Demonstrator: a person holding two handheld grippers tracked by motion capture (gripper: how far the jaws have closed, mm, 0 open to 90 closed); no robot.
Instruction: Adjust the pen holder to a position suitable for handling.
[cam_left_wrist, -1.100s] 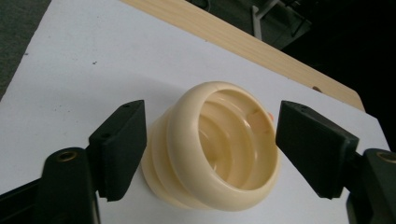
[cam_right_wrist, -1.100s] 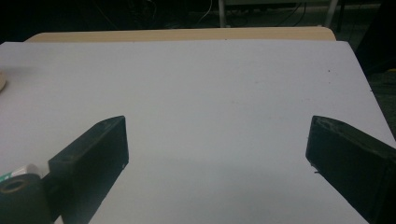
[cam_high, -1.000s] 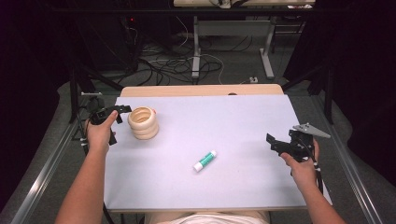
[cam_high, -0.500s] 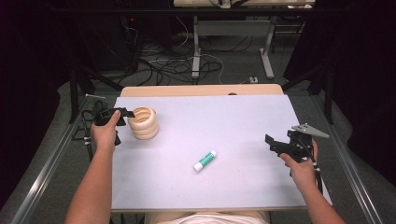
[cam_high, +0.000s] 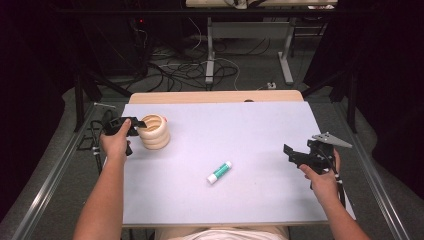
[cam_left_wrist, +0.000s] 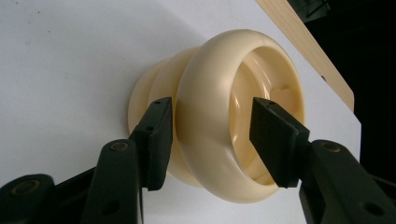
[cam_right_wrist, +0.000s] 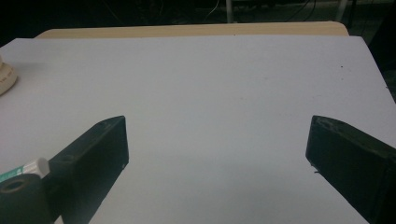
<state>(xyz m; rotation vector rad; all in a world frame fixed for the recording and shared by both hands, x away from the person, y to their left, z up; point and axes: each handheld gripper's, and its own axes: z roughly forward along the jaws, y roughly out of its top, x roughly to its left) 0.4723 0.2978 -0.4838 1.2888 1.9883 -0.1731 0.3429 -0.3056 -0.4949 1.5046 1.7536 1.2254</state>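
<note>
A cream ribbed cup made of stacked rings stands at the left of the white table top. My left gripper reaches it from the left. In the left gripper view the cup is close up and my left gripper is open astride the near rim, one jaw against the outer wall and one inside the mouth with a small gap. A green and white glue stick lies near the middle of the table. My right gripper is held open at the right, nothing between its jaws.
The glue stick's white cap peeks out beside the right gripper's left jaw. A wooden strip borders the table's far edge. Cables and desk legs lie on the floor beyond. Metal rails run along both sides.
My left gripper has moved right to the cup and its jaws now straddle the rim. The right gripper has hardly moved.
</note>
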